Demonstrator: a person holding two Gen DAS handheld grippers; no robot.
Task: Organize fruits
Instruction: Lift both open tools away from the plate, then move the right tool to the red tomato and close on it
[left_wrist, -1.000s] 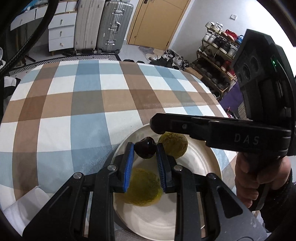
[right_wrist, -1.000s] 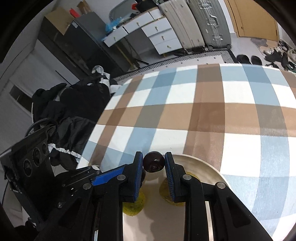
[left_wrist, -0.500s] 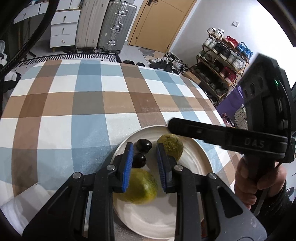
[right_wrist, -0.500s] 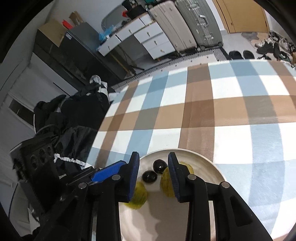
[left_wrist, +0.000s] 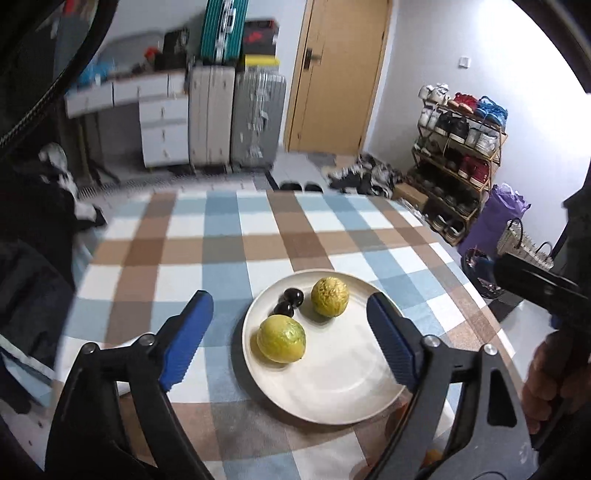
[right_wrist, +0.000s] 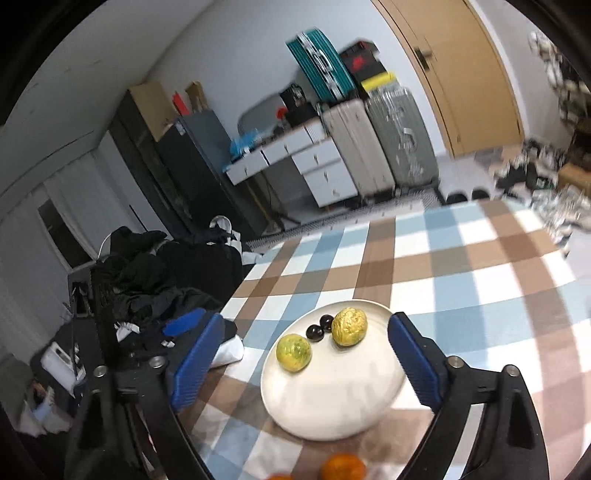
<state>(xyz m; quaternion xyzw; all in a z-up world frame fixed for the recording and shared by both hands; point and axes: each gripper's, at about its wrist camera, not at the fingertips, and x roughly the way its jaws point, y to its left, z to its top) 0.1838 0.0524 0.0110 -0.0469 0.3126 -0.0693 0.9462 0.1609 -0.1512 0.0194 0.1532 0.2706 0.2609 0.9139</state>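
Both grippers are up and away from the white plate (left_wrist: 332, 391) now, where a second ago each was pinching a dark cherry right above it. The left gripper (left_wrist: 291, 347) hangs wide open and empty, and the right gripper (right_wrist: 306, 363) is spread wide too, holding nothing. The 2 cherries (left_wrist: 290, 302) now sit touching on the plate's far-left part, between the greenish-yellow fruit (left_wrist: 281, 339) on the near side and the rougher yellow fruit (left_wrist: 330, 297) on the far side. So 4 pieces are plated. An orange fruit (right_wrist: 342, 468) waits on the checked tablecloth (left_wrist: 221, 251) just in front of the plate, likely next.
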